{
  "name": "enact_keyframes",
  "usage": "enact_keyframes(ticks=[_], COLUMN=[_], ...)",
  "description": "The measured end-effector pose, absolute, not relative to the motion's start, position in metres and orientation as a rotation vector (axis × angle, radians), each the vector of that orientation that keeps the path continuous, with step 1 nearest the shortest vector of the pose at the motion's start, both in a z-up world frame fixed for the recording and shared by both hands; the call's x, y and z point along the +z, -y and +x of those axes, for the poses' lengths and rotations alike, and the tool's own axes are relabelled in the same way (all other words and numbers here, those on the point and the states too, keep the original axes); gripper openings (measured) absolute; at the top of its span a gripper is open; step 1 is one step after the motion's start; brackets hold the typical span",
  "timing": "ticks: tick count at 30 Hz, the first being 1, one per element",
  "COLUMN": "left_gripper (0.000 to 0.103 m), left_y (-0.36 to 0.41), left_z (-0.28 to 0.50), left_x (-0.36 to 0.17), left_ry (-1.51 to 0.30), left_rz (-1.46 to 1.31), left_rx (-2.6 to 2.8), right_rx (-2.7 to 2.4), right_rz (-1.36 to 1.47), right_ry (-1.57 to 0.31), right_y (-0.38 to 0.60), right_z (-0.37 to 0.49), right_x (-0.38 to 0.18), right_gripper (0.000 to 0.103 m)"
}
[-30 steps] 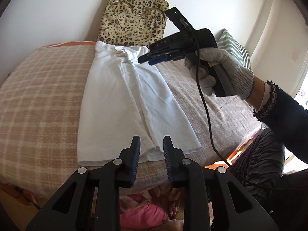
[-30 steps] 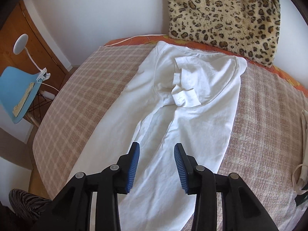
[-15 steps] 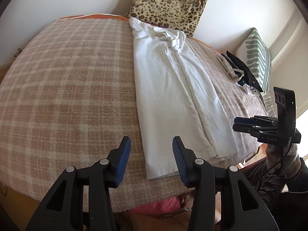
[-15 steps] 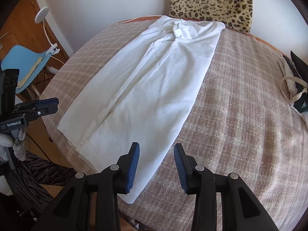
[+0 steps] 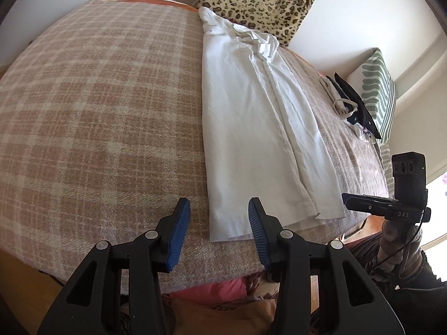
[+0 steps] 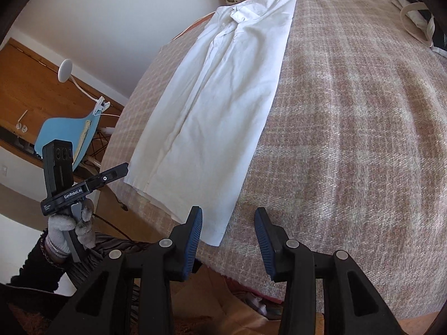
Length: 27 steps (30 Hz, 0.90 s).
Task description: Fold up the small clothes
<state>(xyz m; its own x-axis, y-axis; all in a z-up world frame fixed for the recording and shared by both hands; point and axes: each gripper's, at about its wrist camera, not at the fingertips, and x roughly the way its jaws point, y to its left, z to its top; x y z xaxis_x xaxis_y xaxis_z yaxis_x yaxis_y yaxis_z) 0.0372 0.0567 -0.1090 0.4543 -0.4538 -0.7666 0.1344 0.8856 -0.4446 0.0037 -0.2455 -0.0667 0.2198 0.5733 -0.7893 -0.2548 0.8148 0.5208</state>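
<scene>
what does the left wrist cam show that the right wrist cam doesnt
Only the left wrist view: the green striped pillow against the far wall, and the right gripper seen from outside.

Only the right wrist view: the blue chair with a white clip lamp, the wooden wall behind, and the gloved left hand holding its gripper.

Both: the white garment lying lengthwise on the plaid blanket, the leopard-print bag, and open, empty jaws near the garment's near hem.

Garment (image 5: 251, 128) lies on blanket (image 5: 97, 111), cushion (image 5: 259, 0) behind it.
</scene>
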Motion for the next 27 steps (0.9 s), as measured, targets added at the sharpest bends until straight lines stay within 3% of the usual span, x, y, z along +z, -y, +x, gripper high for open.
enact_keyframes(ticks=[3, 4, 5, 6, 12, 14, 15, 16, 18, 19, 23, 24, 25, 27], left_gripper=[0.003, 0.004, 0.004, 0.004, 0.003, 0.003, 0.006, 0.014, 0.027, 0.028, 0.025, 0.017, 0.002, 0.003], left_y=[-0.050, -0.049, -0.050, -0.053, -0.065, -0.062, -0.061, -0.062, -0.065, -0.066, -0.066, -0.066, -0.065, -0.065], left_z=[0.038, 0.037, 0.036, 0.035, 0.030, 0.031, 0.031, 0.031, 0.032, 0.032, 0.035, 0.036, 0.036, 0.036], left_x=[-0.110, -0.109, -0.108, -0.106, -0.105, -0.106, -0.106, -0.106, -0.108, -0.109, -0.115, -0.114, -0.114, -0.114], left_ry=[-1.032, -1.020, -1.012, -1.001, -0.972, -0.984, -0.990, -0.997, -1.015, -1.020, -1.036, -1.037, -1.040, -1.033], left_rz=[-0.304, -0.295, -0.295, -0.294, -0.299, -0.326, -0.329, -0.340, -0.372, -0.383, -0.406, -0.399, -0.394, -0.388], left_rx=[-0.393, -0.391, -0.390, -0.386, -0.365, -0.390, -0.385, -0.383, -0.380, -0.384, -0.393, -0.391, -0.393, -0.386], right_rx=[0.601, 0.597, 0.598, 0.597, 0.592, 0.595, 0.603, 0.611, 0.638, 0.651, 0.658, 0.658, 0.663, 0.651], right_rz=[0.267, 0.236, 0.213, 0.204, 0.170, 0.176, 0.195, 0.222, 0.282, 0.304, 0.249, 0.237, 0.232, 0.222], right_ry=[-1.211, -1.201, -1.203, -1.208, -1.192, -1.193, -1.199, -1.210, -1.224, -1.223, -1.206, -1.203, -1.206, -1.206], right_y=[0.231, 0.225, 0.220, 0.217, 0.214, 0.215, 0.217, 0.218, 0.226, 0.229, 0.222, 0.220, 0.217, 0.213], right_z=[-0.001, -0.003, -0.003, -0.002, -0.002, -0.001, 0.000, 0.002, 0.006, 0.005, 0.002, 0.002, 0.002, 0.002], right_x=[-0.066, -0.065, -0.065, -0.066, -0.067, -0.068, -0.068, -0.068, -0.070, -0.070, -0.070, -0.070, -0.070, -0.072], right_gripper=[0.036, 0.031, 0.016, 0.009, 0.003, 0.004, 0.009, 0.011, 0.031, 0.035, 0.033, 0.027, 0.022, 0.007])
